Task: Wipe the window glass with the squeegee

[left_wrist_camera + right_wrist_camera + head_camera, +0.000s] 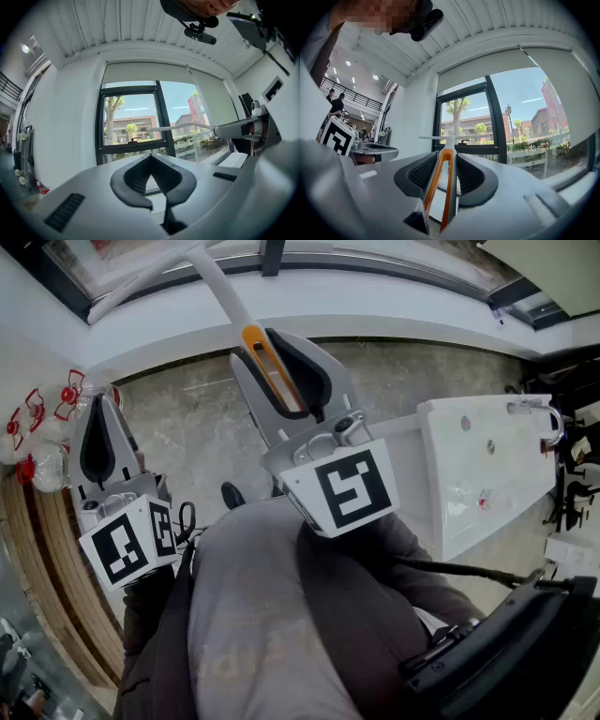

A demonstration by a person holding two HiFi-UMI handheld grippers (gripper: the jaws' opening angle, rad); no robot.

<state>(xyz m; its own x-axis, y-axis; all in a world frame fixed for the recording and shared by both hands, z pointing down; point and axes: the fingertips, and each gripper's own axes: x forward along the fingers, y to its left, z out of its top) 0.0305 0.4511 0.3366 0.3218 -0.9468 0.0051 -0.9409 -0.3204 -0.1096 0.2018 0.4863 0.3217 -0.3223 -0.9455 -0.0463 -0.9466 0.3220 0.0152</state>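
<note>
Two hand-held grippers (pixel 101 401) (pixel 261 345), one squeegee (pixel 225 292), one white sink (pixel 469 486), and perhaps three red-capped bottles (pixel 47 468).

Squeegee (pixel 449 189) between fingers (pixel 471 176) of right gripper (pixel 447 154), facing window (pixel 468 117).

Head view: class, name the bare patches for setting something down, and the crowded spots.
Bare: marble floor between the left gripper and right gripper; the white window ledge. Crowded: bottles at far left, clutter right of the basin.
</note>
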